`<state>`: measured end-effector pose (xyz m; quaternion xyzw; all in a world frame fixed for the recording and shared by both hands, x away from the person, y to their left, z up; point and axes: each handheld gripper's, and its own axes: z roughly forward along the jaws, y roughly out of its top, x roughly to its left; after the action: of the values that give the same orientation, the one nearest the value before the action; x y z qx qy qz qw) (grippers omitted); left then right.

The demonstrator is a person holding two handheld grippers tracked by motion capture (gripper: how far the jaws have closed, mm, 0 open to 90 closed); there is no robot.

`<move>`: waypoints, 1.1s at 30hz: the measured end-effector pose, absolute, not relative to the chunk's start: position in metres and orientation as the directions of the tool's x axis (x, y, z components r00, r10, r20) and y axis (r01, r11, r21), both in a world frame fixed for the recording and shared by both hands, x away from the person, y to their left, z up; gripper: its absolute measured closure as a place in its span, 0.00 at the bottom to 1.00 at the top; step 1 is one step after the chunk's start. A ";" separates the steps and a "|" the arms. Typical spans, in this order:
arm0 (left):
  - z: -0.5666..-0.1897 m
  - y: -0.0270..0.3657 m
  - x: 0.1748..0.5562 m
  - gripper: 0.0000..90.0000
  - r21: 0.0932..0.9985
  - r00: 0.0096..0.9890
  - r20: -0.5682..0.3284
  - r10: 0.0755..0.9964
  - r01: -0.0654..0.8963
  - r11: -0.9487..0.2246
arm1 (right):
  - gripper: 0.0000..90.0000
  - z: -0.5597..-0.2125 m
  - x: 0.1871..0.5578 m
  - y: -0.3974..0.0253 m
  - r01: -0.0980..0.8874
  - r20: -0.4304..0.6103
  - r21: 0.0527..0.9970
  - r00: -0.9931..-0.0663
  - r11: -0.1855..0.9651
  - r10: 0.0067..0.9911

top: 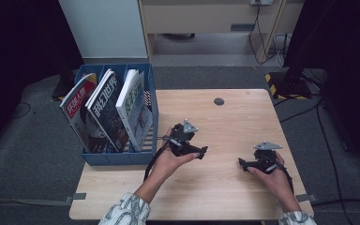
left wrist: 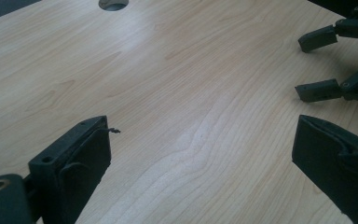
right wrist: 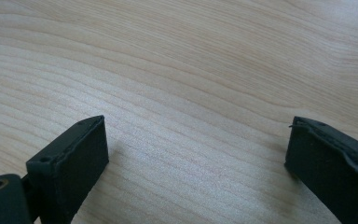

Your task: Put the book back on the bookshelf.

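Both grippers rest low over a light wooden table (top: 225, 187), each held in a hand. My left gripper (top: 200, 152) sits left of the middle and points right. Its jaws stand wide apart in the left gripper view (left wrist: 200, 130), with bare wood between them. My right gripper (top: 242, 163) sits at the right and points left toward the other one. It is open too (right wrist: 196, 123), with nothing between its jaws. The left gripper view also catches the right gripper (left wrist: 314, 65) at its upper right, jaws spread.
A blue file rack (top: 117, 158) stands on the table's left edge with three upright magazines (top: 104, 101). A round cable hole (top: 219, 101) lies near the far edge. Dark floor, cables and a black stand (top: 293, 79) lie beyond.
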<state>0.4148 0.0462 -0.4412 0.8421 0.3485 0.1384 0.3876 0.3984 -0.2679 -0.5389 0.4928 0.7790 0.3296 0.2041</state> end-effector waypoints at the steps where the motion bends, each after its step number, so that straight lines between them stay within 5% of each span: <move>1: -0.443 0.045 0.415 0.04 0.747 0.720 -0.037 0.693 0.480 -0.460 | 0.07 -0.539 0.398 -0.268 0.633 0.007 0.714 -0.432 0.298 0.902; 33: -0.513 0.027 0.415 0.05 0.666 0.703 -0.079 0.707 0.565 -0.487 | 0.05 -0.539 0.398 -0.267 0.640 0.008 0.711 -0.419 0.289 0.908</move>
<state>0.4150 0.0275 -0.5133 0.8560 0.3714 0.1031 0.3444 0.3982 -0.2675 -0.5391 0.4987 0.7763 0.3267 0.2047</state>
